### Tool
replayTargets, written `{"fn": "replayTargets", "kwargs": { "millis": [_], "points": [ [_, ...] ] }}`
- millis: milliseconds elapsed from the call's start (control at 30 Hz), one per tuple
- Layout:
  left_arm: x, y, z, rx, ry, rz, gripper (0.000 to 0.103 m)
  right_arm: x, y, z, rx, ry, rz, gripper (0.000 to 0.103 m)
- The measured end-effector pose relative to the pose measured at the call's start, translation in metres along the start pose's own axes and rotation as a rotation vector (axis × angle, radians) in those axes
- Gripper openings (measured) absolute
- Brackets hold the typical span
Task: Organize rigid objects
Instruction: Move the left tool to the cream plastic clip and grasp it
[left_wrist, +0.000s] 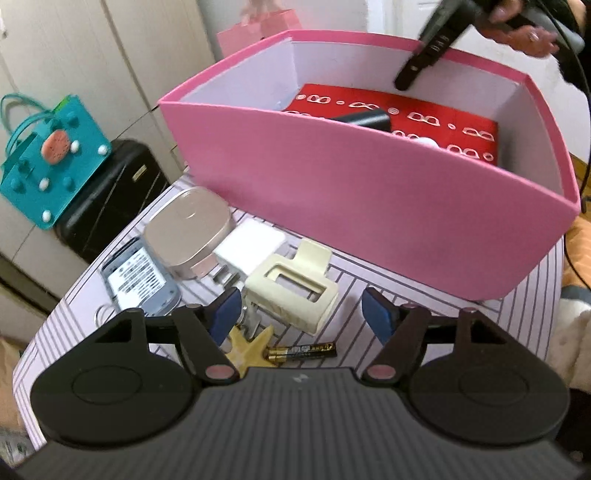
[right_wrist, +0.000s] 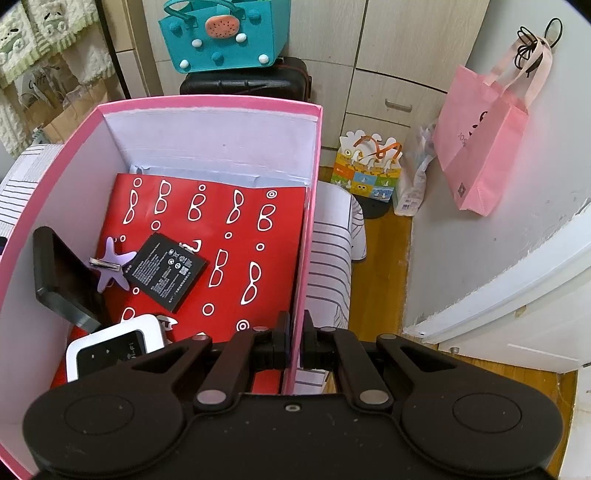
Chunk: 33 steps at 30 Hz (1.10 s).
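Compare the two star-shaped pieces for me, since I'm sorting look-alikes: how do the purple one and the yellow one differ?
The purple star already lies inside the pink box, on the red sheet; the yellow star is still out on the striped tabletop. The purple star shows a metal clip across it and is fully visible; the yellow star is partly hidden behind the left tool. Both are flat stars.

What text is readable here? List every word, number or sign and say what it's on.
None reads clearly.
Flat black battery in the pink box: white print and symbols, too small.
Pink bag: dark lettering, blurred.
Labelled grey device: dense print, too small.
Small battery: gold characters, blurred.
White device: screen marks, unreadable.
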<state>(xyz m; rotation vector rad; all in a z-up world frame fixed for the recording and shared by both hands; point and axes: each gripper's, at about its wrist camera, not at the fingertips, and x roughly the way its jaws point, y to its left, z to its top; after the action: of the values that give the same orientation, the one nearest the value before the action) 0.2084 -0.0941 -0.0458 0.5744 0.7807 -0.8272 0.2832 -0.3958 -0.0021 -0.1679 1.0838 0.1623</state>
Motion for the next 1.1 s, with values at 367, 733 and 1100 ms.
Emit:
{"fn": "replayTargets", "kwargs": {
  "millis": [367,733,1100],
  "points": [
    [0.022,0.012,0.003,-0.023,0.006,0.009,0.068,0.002,-0.002,0.001,0.008,0.005,0.002,0.007],
    [0.010,0.016,0.002,-0.123,0.066,0.013,0.032,0.002,-0.003,0.001,0.013,-0.001,0.009,0.007],
    [-0.015,0.019,-0.004,-0.162,0.037,0.030,0.032,-0.003,-0.001,0.000,0.014,-0.011,0.001,0.007]
  ]
}}
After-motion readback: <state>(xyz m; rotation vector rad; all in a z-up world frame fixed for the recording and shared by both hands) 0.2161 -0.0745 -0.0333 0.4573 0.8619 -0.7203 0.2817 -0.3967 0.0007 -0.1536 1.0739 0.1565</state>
